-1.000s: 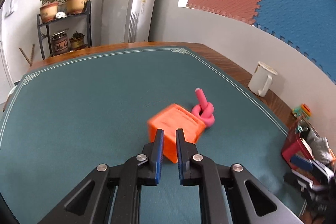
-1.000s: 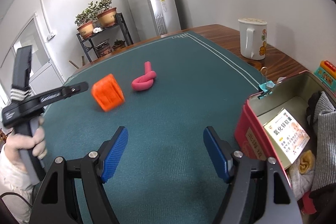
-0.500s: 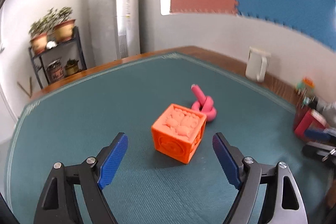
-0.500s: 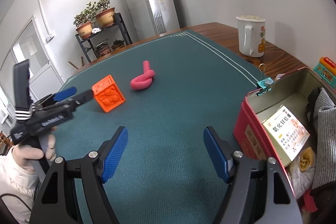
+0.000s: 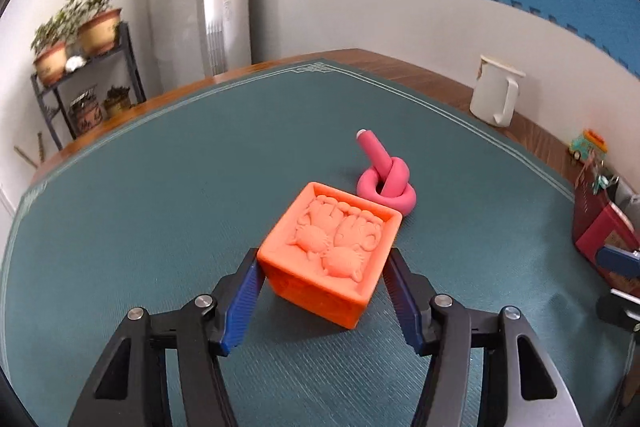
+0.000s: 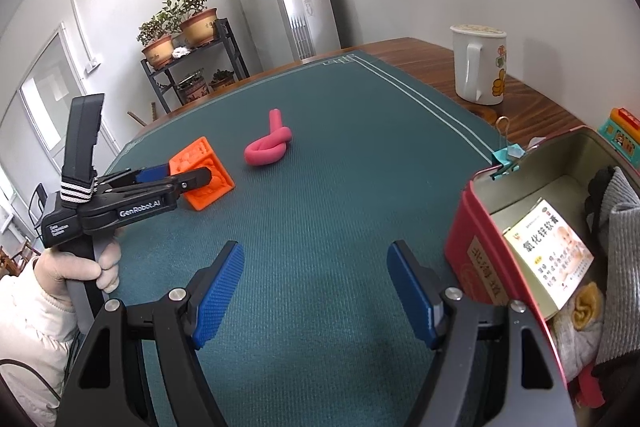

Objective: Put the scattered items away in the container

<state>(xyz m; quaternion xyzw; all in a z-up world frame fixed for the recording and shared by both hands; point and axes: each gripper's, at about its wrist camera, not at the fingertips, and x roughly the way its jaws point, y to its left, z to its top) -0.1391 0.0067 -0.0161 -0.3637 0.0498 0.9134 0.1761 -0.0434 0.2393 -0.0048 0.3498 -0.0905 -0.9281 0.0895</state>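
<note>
An orange embossed cube point(image 5: 332, 251) rests on the green mat between the blue pads of my left gripper point(image 5: 323, 261). Its jaws are closing and both pads touch the cube's sides. The right wrist view shows the same left gripper point(image 6: 186, 173) flanking the cube point(image 6: 204, 183), held by a gloved hand point(image 6: 76, 269). A pink knotted foam rod point(image 5: 386, 183) lies just behind the cube. My right gripper point(image 6: 316, 255) hovers open and empty over the mat, beside the red tin point(image 6: 472, 251) holding a leaflet and cloth items.
A white mug point(image 6: 480, 67) stands on the wooden table edge at the back right. A teal binder clip point(image 6: 506, 157) sits on the tin's rim, and a small toy bus point(image 6: 618, 135) is behind it. A plant shelf point(image 6: 188, 59) stands beyond the table.
My left gripper went from shut to wide open, dropped forward around the orange cube, and its jaws have narrowed onto the cube's sides. The right gripper has stayed still.
</note>
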